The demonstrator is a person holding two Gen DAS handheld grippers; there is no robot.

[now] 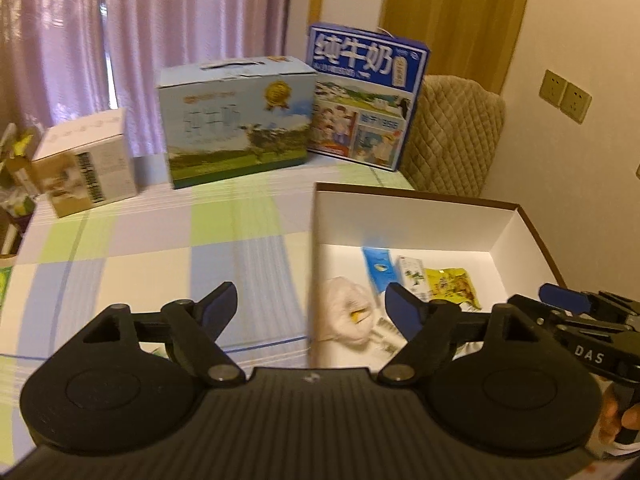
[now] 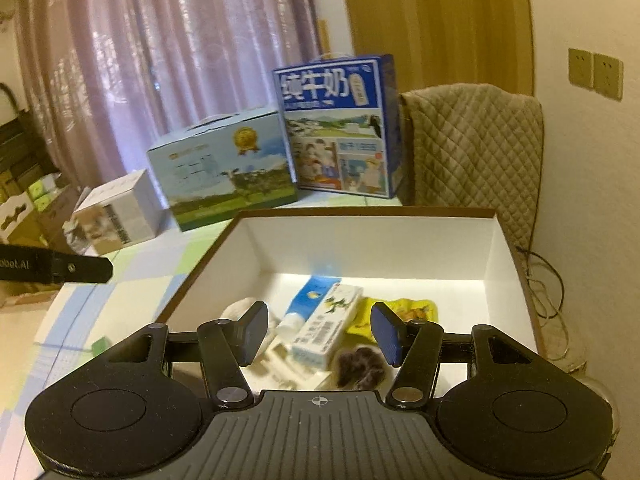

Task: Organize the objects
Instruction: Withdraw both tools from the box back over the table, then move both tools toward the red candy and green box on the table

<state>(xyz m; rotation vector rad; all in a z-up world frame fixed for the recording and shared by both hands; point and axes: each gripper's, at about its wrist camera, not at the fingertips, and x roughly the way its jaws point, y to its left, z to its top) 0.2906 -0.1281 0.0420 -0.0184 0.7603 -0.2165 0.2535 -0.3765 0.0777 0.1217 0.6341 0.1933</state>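
A shallow cardboard box [image 2: 376, 244] has matt white paper walls inside and a brown edge. It rests on a smooth checked tablecloth [image 1: 160, 248]. Inside lie a glossy yellow plastic packet [image 2: 416, 308] and a printed paper carton [image 2: 326, 326]. Behind stand printed cardboard milk cases [image 2: 336, 128]. A quilted beige cloth cover [image 2: 476, 148] looks soft. Sheer pink curtains [image 2: 172, 52] hang in folds.

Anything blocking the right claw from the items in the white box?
Nothing visible. The right claw, open, hangs directly over the white box, whose top is open; the small carton lies exposed below.
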